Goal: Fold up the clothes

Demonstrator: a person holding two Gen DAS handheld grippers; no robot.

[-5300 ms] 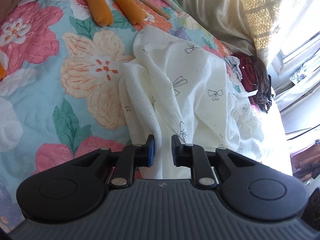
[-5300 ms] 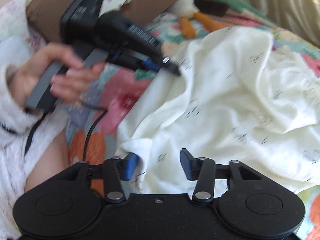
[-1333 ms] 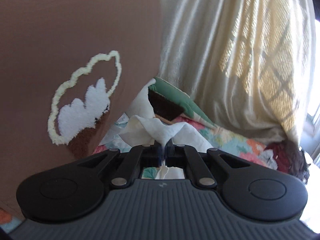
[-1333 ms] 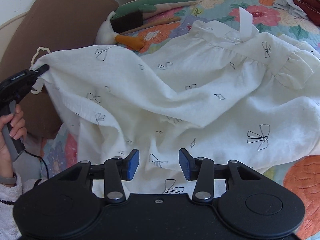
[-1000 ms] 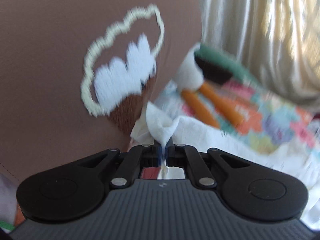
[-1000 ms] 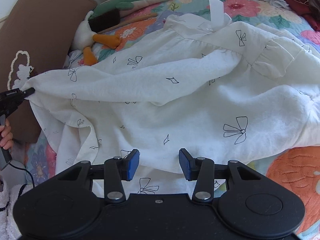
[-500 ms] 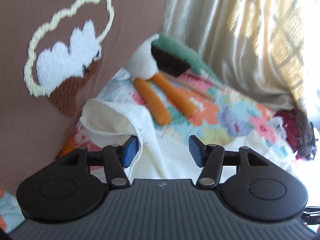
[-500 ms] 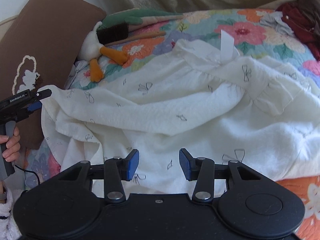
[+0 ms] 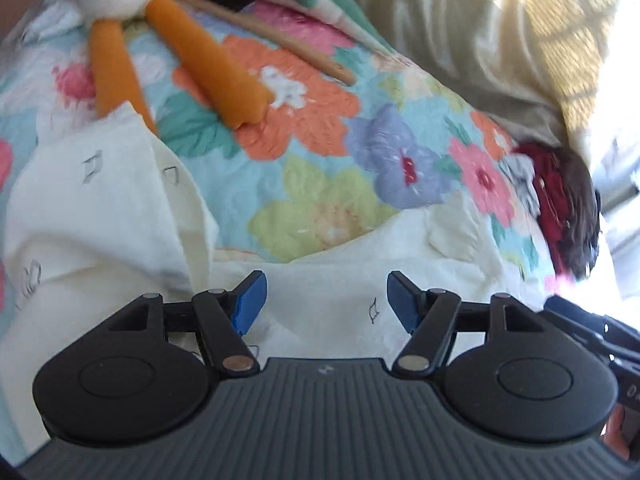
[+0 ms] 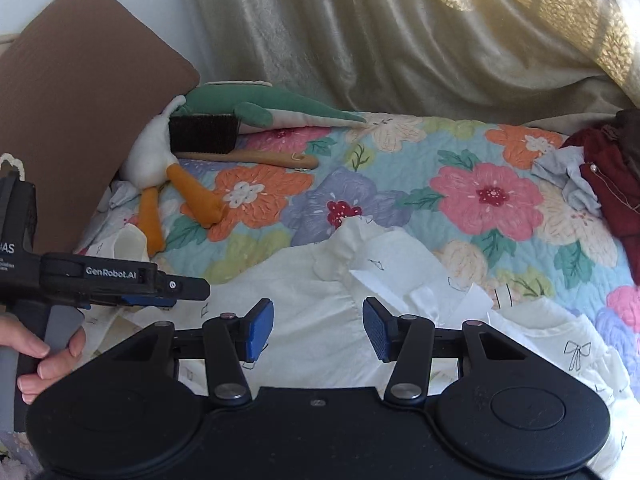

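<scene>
White dress (image 10: pixel 320 344) spread on my bed's floral quilt (image 10: pixel 400 200).
My left tongs (image 9: pixel 323 300) have just opened off it; right tongs (image 10: pixel 318 326) gape too, both empty.

One white garment (image 10: pixel 320 320) printed with little bows lies on one floral quilt (image 10: pixel 400 200). There is one stuffed goose (image 10: pixel 160 160) with two orange legs, one brush (image 10: pixel 208 136) with dark bristles and a wooden handle, and one brown pillow (image 10: pixel 80 100). One heap of dark red clothes (image 10: pixel 608 184) sits at the far end with one pale blue piece (image 10: pixel 568 176) beside it. One curtain (image 10: pixel 400 40) hangs behind. Two grippers are about: the left gripper (image 9: pixel 322 300) and the right gripper (image 10: pixel 318 320). One hand (image 10: pixel 44 356) shows.
</scene>
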